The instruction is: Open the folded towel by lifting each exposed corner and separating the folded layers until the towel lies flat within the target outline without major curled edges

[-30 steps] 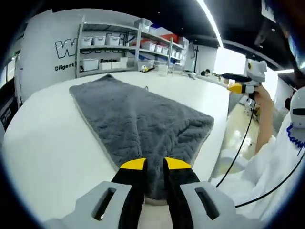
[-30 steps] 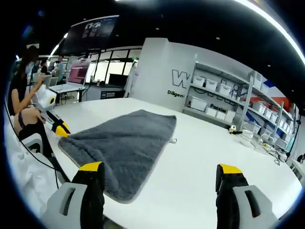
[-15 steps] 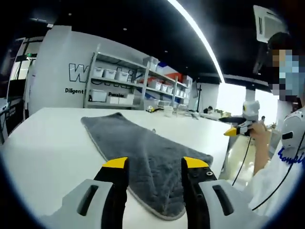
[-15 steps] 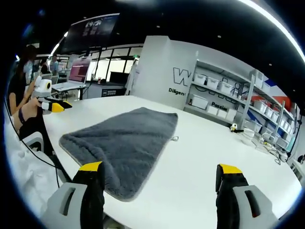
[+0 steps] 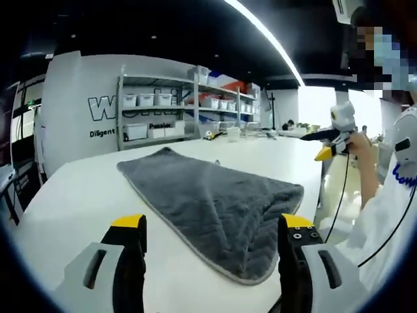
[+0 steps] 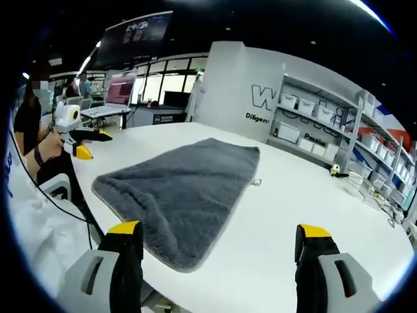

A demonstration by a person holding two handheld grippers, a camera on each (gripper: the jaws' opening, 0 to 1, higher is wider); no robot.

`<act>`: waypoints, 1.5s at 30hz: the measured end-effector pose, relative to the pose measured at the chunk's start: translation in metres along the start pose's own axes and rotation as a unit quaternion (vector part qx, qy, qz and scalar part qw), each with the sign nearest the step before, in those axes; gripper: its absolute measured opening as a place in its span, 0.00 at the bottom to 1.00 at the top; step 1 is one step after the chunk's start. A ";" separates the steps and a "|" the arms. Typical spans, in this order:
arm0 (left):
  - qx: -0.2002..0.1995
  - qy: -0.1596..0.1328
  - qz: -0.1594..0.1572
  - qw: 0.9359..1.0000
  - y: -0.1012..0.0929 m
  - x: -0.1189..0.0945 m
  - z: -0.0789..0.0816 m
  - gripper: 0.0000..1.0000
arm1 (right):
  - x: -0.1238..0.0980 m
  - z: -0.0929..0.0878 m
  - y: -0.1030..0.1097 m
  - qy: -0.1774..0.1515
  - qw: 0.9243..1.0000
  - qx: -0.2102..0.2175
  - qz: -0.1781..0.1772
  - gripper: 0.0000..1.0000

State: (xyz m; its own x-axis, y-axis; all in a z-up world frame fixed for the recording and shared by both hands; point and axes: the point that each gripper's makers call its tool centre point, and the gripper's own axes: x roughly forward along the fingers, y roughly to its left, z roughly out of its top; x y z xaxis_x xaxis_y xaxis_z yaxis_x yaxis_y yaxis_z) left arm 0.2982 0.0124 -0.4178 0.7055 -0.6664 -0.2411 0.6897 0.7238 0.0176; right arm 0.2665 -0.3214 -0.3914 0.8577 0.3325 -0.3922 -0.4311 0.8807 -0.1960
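- Left gripper [image 5: 212, 228], nearest in the left gripper view: yellow-tipped jaws wide apart, holding nothing, raised over the near edge of the white table [image 5: 78, 195].
- Right gripper [image 6: 218, 231], nearest in the right gripper view: jaws likewise spread wide and bare, above the table's near edge.
- Grey towel [image 5: 212, 199], just past the jaws: spread on the tabletop, pale trim along its rim, one near corner bunched and slightly raised (the fisheye bends its outline); the same towel [image 6: 182, 186] runs away from the right gripper toward the table's middle.
- A small loop tab [image 6: 257, 182] pokes out at the towel's far edge in the right gripper view.
- To the side: a person's white sleeve [image 5: 384, 222] and black cable [image 5: 339, 195] stand beside the table; the right gripper appears held up in a hand at the right of the left gripper view, and the left one at the left of the right gripper view.
- Farther back: shelves [image 5: 163, 107] stacked with white bins against a lettered wall [image 5: 85, 111].
- Farthest, in the right gripper view: a laptop [image 6: 114, 98] on a desk, windows behind it.
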 end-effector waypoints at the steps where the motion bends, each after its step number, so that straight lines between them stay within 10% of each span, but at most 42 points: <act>1: 0.001 0.001 0.000 1.000 0.000 0.000 0.000 0.85 | 0.001 0.000 0.001 0.001 1.000 0.000 0.004 0.99; 18: -0.021 0.013 0.029 0.999 0.010 -0.004 -0.012 0.99 | 0.038 -0.028 0.045 0.038 0.989 0.000 0.144 0.98; 32: -0.029 0.009 0.034 0.999 0.013 -0.007 -0.015 0.99 | 0.055 -0.055 0.043 0.068 0.985 -0.004 0.160 0.61; 38: -0.028 0.010 0.031 0.999 0.011 -0.005 -0.016 0.99 | 0.053 -0.041 0.038 0.025 0.989 0.009 0.148 0.32; 45: -0.027 0.010 0.030 0.999 0.010 -0.004 -0.016 0.99 | 0.066 -0.063 0.040 0.071 0.986 -0.001 0.151 0.28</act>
State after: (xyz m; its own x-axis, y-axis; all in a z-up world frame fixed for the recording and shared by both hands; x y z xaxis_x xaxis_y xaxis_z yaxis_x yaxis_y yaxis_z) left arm 0.2996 0.0256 -0.4320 0.7414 -0.6183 -0.2608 0.6362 0.7712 -0.0198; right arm 0.2884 -0.2854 -0.4819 0.6417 0.5293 -0.5550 -0.6617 0.7480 -0.0516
